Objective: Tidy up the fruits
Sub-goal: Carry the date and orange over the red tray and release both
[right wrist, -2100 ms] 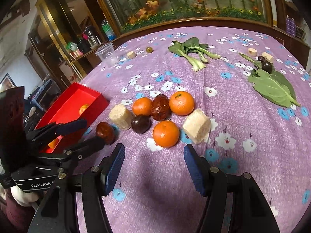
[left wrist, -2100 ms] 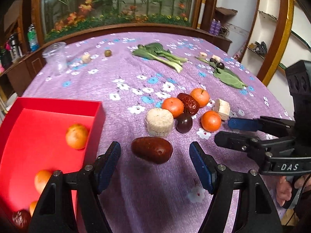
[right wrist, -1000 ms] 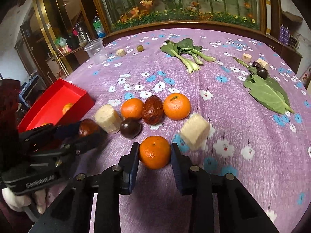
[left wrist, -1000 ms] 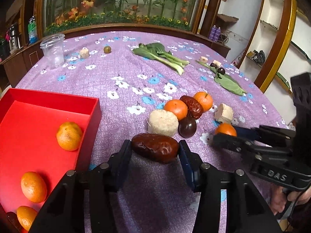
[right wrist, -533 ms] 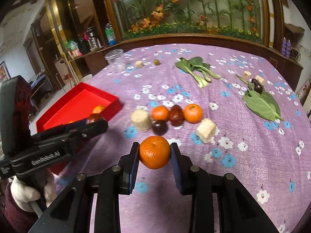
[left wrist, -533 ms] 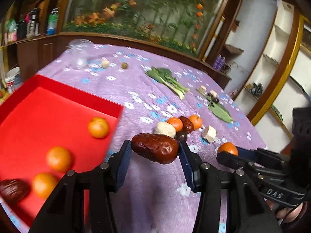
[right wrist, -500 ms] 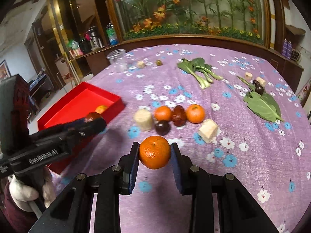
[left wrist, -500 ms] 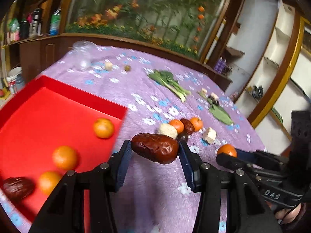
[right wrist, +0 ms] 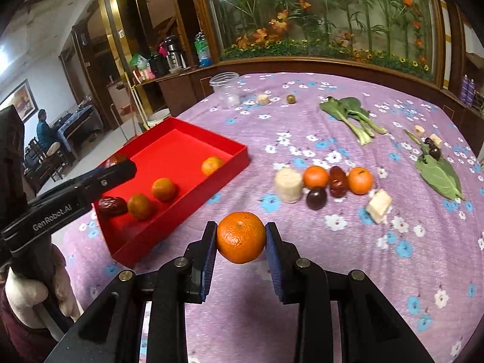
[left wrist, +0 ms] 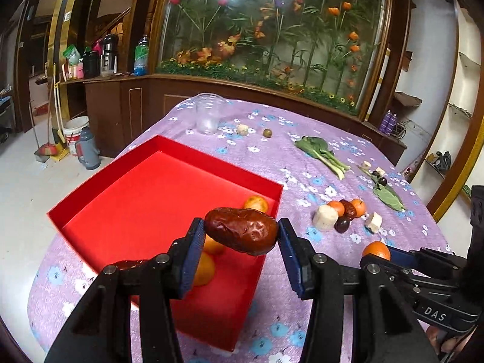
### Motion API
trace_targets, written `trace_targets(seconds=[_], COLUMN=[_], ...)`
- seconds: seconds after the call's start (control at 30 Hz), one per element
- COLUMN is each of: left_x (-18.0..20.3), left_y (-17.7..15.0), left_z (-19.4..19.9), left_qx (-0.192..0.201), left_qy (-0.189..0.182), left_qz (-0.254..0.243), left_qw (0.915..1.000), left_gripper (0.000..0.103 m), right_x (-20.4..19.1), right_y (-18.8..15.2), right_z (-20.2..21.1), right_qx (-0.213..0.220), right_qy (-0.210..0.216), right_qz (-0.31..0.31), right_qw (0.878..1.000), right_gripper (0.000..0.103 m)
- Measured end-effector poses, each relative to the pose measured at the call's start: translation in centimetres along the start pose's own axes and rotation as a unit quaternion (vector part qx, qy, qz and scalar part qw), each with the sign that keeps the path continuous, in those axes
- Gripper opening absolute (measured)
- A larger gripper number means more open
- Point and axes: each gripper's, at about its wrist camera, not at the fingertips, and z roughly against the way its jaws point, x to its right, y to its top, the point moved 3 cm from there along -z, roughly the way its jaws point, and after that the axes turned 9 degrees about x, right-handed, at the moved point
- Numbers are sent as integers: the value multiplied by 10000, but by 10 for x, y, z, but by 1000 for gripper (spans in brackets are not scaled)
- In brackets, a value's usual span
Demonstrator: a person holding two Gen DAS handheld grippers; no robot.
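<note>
**Both grippers loaded, drop into the red box comes next**

The date (left wrist: 241,231) sits clamped between the blue pads of the left gripper (left wrist: 240,242), at the centre of the left wrist view and held in the air over the near right corner of the red box (left wrist: 130,163). The orange (right wrist: 241,237) is gripped the same way by the right gripper (right wrist: 241,249), low in the centre of the right wrist view, above the purple cloth (right wrist: 363,272) and just to the right of the box — not yet over it.

The step in hand looks like the carry: two fruits lifted, neither released. The date seems ready to go; the jaws would need to part once it is low enough not to bounce on the fruit below. The orange probably has to travel left over the box wall first.

In the box, the right wrist view shows three oranges (right wrist: 163,189) and another date (right wrist: 112,205) along the near side. More fruit waits in a cluster (right wrist: 332,180) on the cloth at centre right.

Hard to read: in the left wrist view the held date and the fingers cover most of the fruit in the box, so the landing spot is hidden. The pale blocks (right wrist: 288,185) in the cluster cannot be identified.
</note>
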Motion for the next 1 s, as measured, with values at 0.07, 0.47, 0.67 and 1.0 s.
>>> trace_targets(seconds=[0.07,0.47,0.67,1.0], left_x=[-1,-3,-18,-78], left_y=[-3,-10,-9,8], left_z=[2,10,13,8], left_qx=[-34,-177,-147,-32], left_qy=[4,173,294,715], left_qz=[17,18,58,319], left_qw=[10000,9997,9994,9969], left_gripper=[48,48,48,48], right_x=[-5,-16,-29,-60], right_y=[-3,-9,-5,19], right_z=[0,3,-7,-36], right_qx=[-17,-74,-163,-215], right_qy=[62,162,212,403], right_qz=[-31,-14,135,343], right_qw=[10000,9998,9996,9984], right_gripper=[35,35,35,35])
